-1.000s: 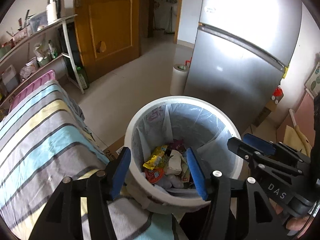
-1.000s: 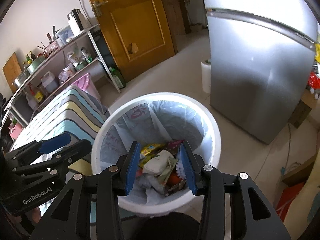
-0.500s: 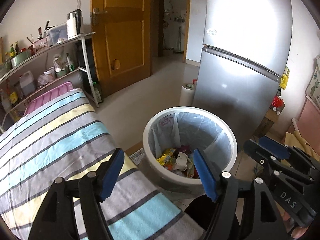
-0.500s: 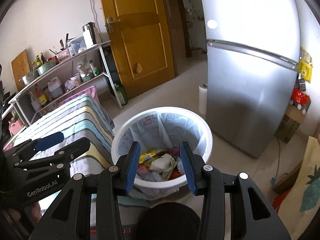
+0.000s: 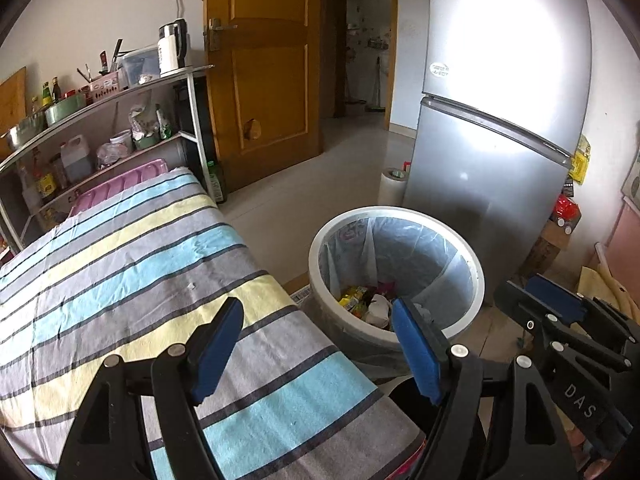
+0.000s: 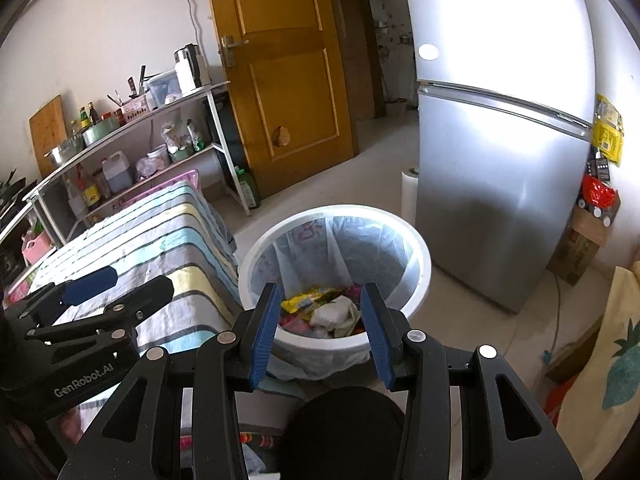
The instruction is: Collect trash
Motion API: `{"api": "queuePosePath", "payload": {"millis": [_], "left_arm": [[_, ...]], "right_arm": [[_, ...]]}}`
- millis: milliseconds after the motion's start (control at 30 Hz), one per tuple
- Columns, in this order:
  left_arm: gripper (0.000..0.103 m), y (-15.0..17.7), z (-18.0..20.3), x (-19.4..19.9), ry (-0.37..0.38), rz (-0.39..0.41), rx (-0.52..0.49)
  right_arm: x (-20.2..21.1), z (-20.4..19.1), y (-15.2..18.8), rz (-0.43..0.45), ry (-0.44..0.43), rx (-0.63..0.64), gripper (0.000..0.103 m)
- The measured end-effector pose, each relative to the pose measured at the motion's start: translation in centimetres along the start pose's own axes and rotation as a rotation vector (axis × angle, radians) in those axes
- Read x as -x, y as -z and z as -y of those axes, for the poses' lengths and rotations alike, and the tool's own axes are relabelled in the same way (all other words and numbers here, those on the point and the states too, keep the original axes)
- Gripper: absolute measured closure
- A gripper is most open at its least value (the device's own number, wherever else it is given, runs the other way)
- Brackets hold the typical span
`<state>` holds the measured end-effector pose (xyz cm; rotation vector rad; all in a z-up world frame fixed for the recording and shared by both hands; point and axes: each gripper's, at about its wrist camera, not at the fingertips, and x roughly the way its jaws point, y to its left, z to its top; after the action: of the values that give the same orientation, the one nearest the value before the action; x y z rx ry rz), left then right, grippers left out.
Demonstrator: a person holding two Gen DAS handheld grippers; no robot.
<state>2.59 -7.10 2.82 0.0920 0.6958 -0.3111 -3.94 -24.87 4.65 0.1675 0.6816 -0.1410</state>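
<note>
- Nearest to us, our left gripper (image 5: 316, 348) hangs over the corner of the striped counter (image 5: 132, 264), its blue fingers (image 5: 216, 344) spread wide with nothing between them; we judge it is held clear, ready for whatever scrap comes next.
- Our right gripper (image 6: 320, 328) sits above the near rim of the trash bin (image 6: 420, 256), fingers (image 6: 264, 328) parted to a moderate gap and holding nothing. Pointing straight into the bin suits a drop or a check of its contents.
- The bin stands on the floor just beside the counter's end, within easy reach of both hands, which we take to be the reason for its spot.
- It is a round white tub lined with a thin translucent bag (image 6: 376, 248). Inside lies the trash (image 6: 324, 308): a yellow wrapper, crumpled white paper, red and green scraps, filling only the bottom.
- Beyond it stands the silver fridge (image 5: 500, 128), close behind the bin.
- We see no loose litter on the counter.
</note>
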Motion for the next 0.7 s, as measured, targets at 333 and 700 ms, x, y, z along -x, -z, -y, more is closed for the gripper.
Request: {"api": "queuePosePath", "payload": {"millis": [333, 700], "left_arm": [[0.025, 0.30, 0.18, -0.15, -0.015, -0.010, -0.009], [0.025, 0.39, 0.20, 0.10, -0.019, -0.012, -0.013]], "right_arm": [[-0.08, 0.06, 0.20, -0.007, 0.001, -0.010, 0.060], [-0.21, 0.14, 0.16, -0.011, 0.001, -0.011, 0.060]]}}
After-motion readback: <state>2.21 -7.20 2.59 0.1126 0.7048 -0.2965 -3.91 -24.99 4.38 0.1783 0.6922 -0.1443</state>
